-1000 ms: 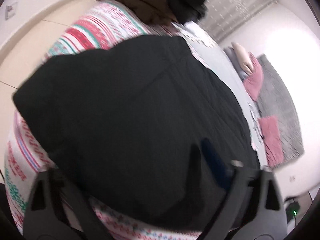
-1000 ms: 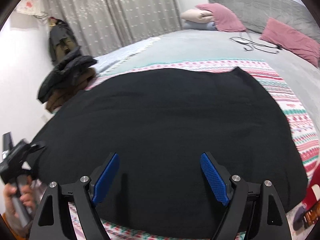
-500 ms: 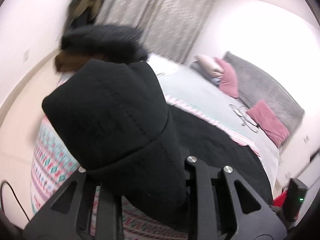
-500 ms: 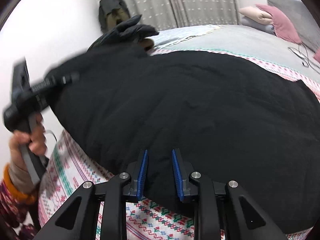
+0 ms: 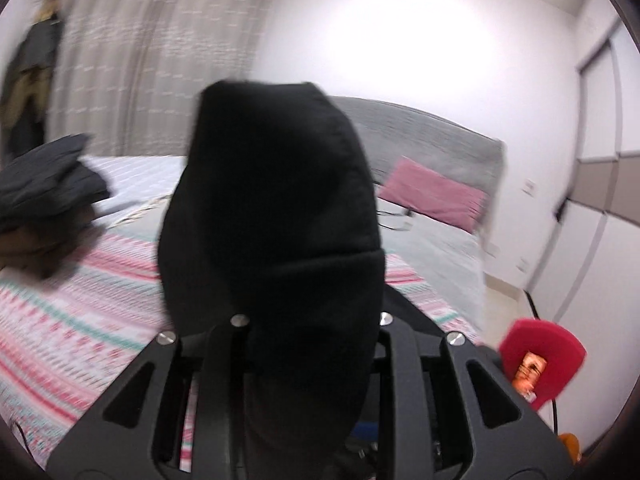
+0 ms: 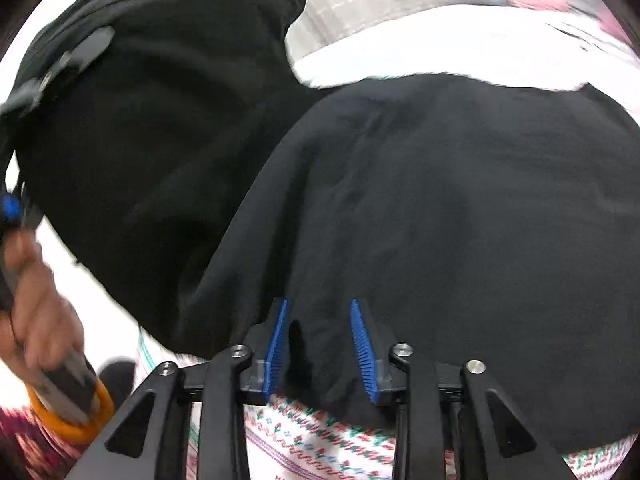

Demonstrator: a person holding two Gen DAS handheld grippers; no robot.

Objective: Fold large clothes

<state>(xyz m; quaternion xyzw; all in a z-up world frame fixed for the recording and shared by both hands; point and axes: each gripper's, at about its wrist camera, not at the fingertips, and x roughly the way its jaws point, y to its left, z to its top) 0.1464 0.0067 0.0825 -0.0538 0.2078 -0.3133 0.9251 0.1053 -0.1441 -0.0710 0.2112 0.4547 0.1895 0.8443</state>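
A large black garment [image 6: 440, 200] lies spread on a patterned blanket [image 6: 320, 440] on the bed. My left gripper [image 5: 312, 320] is shut on one corner of the black garment [image 5: 276, 208] and holds it up in the air; the cloth drapes over the fingers and hides the pads. In the right wrist view that lifted flap [image 6: 152, 140] hangs at the left, above a hand [image 6: 40, 320] on the left gripper's handle. My right gripper [image 6: 320, 348] sits low at the near hem. Its jaws are opening, and the hem lies between the blue pads [image 6: 276, 344] without being pinched.
A pile of dark clothes [image 5: 48, 184] sits on the bed's far left corner. A pink pillow [image 5: 432, 196] leans on the grey headboard [image 5: 432, 148]. A red object [image 5: 540, 356] stands off the bed at the right, near white wardrobe doors [image 5: 592, 240]. Curtains [image 5: 160, 60] hang behind.
My left gripper closed on the garment's corner, rolled, and raised it high over the bed. My right gripper closed down at the near hem, then widened a little.
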